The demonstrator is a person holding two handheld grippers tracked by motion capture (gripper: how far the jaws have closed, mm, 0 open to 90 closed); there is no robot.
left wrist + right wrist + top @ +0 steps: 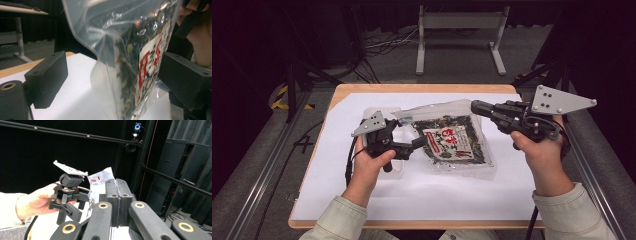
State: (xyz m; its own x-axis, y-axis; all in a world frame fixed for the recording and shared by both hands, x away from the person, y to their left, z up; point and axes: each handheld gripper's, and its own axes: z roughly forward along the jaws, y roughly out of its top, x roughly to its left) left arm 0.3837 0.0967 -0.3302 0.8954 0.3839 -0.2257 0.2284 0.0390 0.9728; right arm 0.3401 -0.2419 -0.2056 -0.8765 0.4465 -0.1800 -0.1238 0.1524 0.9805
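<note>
Clear seaweed bag (pixel 451 137) hanging above the white sheet (pixel 362 200), top corner pinched flat in the right gripper (pixel 475 106). Left gripper (pixel 419 142) spread wide, lower bag edge between its pads (pixel 47 75), untouched. Bare sheet all around.

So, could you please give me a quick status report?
Right hand-held gripper shut on bag corner. Left hand-held gripper open around bag. Nothing in the way.
</note>
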